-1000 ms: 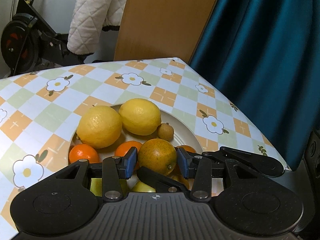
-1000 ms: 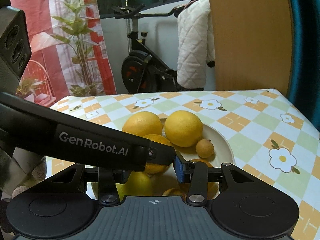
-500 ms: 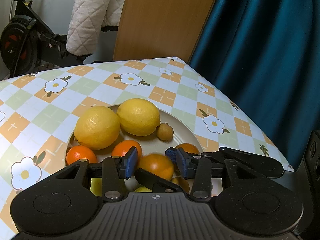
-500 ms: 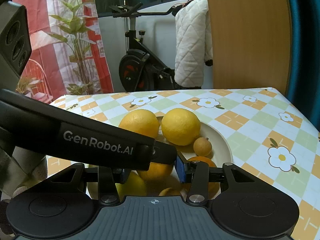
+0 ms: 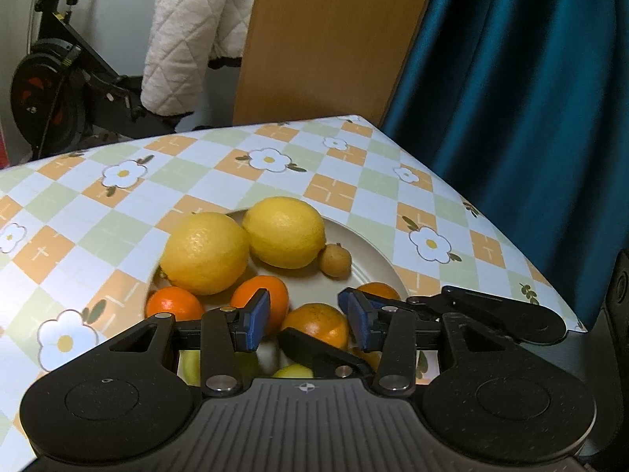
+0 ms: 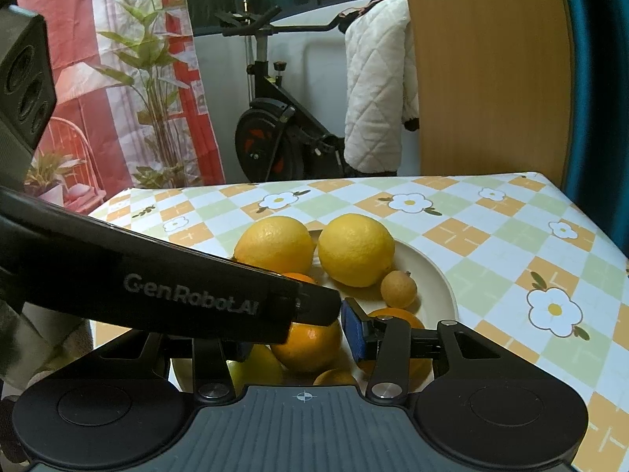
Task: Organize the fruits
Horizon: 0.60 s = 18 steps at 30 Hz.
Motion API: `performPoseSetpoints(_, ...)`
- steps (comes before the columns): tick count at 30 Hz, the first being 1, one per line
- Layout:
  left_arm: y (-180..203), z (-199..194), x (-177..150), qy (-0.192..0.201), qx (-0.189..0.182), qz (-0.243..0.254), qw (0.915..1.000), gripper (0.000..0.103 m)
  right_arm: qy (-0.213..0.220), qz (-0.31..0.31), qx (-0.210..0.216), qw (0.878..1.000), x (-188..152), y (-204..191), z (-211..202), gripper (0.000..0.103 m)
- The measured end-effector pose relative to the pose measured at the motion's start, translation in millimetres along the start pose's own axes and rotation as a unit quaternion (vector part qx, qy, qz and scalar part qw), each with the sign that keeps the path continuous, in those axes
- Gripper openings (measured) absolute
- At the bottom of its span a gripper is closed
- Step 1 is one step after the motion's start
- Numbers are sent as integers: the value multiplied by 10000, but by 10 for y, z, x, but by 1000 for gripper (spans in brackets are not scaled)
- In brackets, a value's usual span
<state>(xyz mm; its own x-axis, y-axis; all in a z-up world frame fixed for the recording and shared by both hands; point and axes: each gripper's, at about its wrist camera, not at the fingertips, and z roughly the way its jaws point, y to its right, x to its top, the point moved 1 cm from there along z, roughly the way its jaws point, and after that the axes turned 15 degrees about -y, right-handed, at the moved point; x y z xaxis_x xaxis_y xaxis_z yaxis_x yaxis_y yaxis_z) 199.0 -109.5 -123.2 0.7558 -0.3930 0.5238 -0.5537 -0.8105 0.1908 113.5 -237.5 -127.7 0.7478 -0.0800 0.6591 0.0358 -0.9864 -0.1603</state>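
I have both claws over the plate (image 5: pixel 377 244) of citrus, low in frame. My left gripper (image 5: pixel 304 320) has just widened, jaws apart around the mottled orange (image 5: pixel 318 320), pads not touching. My right gripper (image 6: pixel 298 334) looks parted too, though its left pad is hidden. I'd square up, then squeeze gently.

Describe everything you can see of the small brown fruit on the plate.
The small brown fruit is round, tan and dull-skinned, with a tiny stem nub on top. It is far smaller than the citrus around it. It sits on the plate, right beside a lemon, seemingly touching it. No gripper touches it.
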Motion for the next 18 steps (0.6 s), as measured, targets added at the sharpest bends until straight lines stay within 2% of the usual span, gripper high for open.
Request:
performPoseSetpoints(10,-133,-266,-76,279,460,-294,9981,54,95,-35,-95,9999,24,-35,-67,44)
performPoseSetpoints(12,-141,-333,-99,347,639,-312,9969,66,119,-39,-122,9998,34,-42,-89,50)
performPoseSetpoints(14,-145,-394,-113,394,777,-307,9957,69,128,-54,-145,9998,45,-56,-107,52)
performPoseSetpoints(18,-171,-520,-155,515,992,-382,9930,77,151,-67,-187,9997,56,-90,-151,63)
